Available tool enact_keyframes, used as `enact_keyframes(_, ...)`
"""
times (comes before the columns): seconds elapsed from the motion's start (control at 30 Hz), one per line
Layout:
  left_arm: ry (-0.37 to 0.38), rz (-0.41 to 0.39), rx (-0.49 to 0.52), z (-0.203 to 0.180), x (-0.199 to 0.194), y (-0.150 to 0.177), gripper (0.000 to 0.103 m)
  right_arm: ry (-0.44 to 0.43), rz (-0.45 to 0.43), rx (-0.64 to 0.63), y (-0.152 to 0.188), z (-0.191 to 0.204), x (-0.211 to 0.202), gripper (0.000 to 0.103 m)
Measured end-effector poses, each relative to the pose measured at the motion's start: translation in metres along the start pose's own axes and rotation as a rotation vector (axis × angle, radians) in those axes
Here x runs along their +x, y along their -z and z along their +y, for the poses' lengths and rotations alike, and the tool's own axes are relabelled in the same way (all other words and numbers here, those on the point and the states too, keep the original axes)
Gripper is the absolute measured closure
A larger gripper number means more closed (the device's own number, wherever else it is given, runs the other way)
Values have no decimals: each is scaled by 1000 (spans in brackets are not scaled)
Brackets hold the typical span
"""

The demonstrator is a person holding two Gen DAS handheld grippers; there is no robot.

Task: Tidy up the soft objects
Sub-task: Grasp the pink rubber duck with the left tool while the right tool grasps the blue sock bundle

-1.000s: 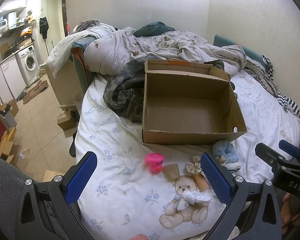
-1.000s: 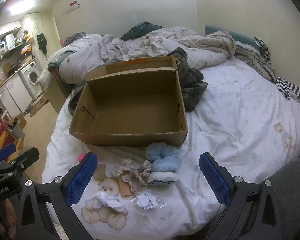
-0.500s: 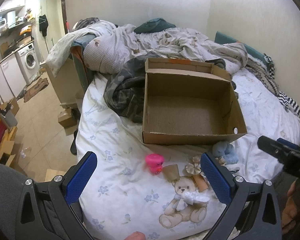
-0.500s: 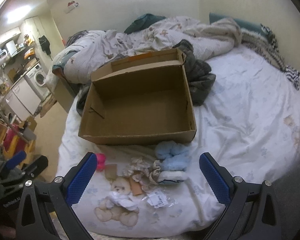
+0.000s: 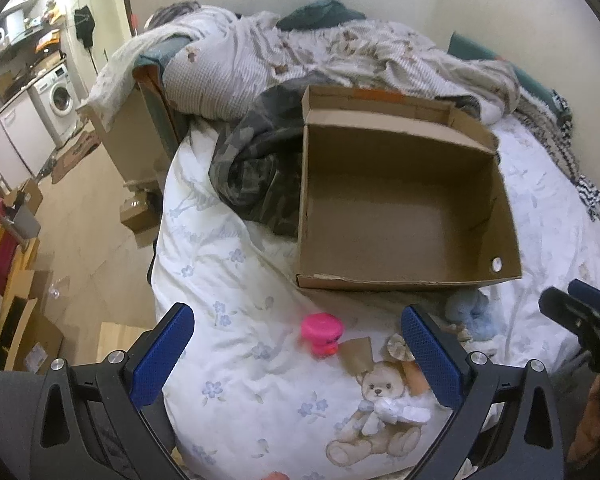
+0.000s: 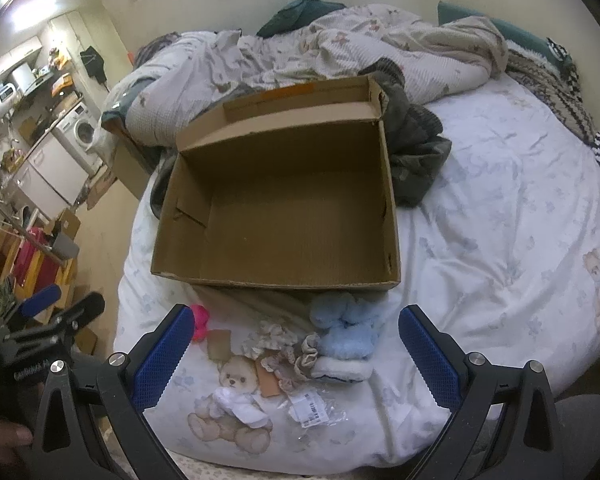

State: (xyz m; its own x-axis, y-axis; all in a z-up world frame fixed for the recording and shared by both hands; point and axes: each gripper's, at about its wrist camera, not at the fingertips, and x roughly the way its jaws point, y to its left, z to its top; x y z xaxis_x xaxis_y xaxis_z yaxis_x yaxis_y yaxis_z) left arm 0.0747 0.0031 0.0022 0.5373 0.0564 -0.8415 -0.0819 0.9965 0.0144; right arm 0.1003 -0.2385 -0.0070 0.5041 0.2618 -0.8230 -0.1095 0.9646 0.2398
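Both hand-held grippers wide open, empty. Blue fluffy slippers lie on the bed against the cardboard box front wall, dead ahead between the right hand-held gripper tips, long axis roughly crosswise. Left hand-held gripper faces the pink toy; right is nearer the slippers.

No legible text; lettering on left tool body blurred.

Matt cardboard box; fluffy slippers.
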Motion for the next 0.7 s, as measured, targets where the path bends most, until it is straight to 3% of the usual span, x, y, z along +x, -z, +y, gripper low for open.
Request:
enact_keyframes(0.27,16,159,-101,13,48,3,1,-1,69,43,7,-17,29,0)
enact_keyframes(0.47,60,297,-166,16,94,15,13,-8,119,118,13,-35,47,0)
enact_keyframes(0.67,66,367,-145,5,141,21,16,1,154,155,16,-48,56,0)
enact_keyframes(0.7,66,383,-140,4,148,22,22,1,157,161,16,-50,58,0)
